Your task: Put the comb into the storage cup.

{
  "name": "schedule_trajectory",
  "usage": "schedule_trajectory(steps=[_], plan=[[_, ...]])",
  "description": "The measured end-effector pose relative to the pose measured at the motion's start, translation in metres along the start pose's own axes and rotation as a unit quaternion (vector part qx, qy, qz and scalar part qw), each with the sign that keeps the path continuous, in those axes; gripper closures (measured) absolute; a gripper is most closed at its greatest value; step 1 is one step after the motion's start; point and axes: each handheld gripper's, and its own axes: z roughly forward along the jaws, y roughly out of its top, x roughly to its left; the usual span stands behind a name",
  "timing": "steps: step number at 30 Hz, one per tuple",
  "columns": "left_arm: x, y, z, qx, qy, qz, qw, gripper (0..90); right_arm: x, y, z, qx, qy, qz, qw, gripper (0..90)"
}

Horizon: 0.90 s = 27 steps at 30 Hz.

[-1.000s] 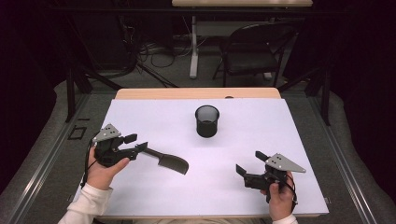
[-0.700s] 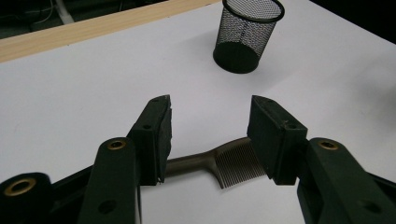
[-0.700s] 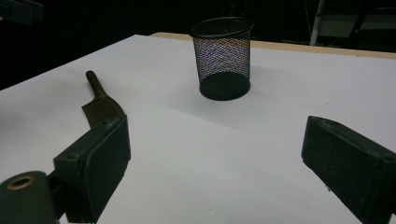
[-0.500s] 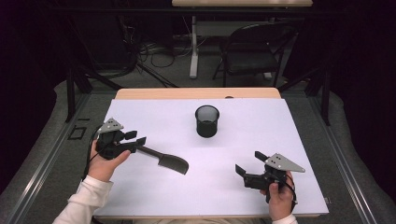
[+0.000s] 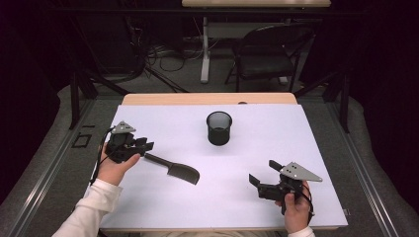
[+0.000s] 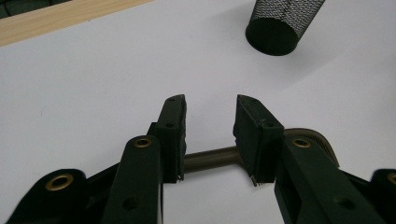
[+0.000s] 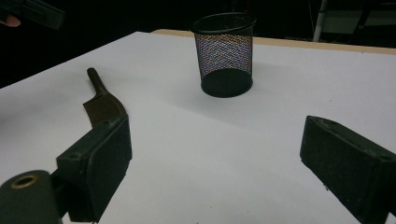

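Closing left gripper (image 6: 210,121) astride spatula (image 5: 173,169)

Both grippers are black, each topped by a grey 3-cornered plate. The left gripper (image 5: 144,144) trails a black cable; its 2 arms carry brass-ringed pivots and small screws. The right gripper (image 5: 262,173) has 2 blocky pads. White sleeves (image 5: 91,210) cover both forearms.
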Motion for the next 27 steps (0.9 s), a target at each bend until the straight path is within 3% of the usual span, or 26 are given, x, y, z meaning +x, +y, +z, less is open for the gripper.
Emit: schedule_trajectory(steps=[12, 27], plan=[[0.007, 0.006, 0.010, 0.013, 0.012, -0.013, 0.9997, 75.4, -0.001, -0.001, 0.001, 0.003, 0.000, 0.001, 1.0000, 9.3], [0.016, 0.008, 0.027, 0.032, 0.029, -0.012, 0.9990, 89.8, -0.002, -0.002, 0.003, 0.007, 0.000, 0.001, 1.0000, 9.3]])
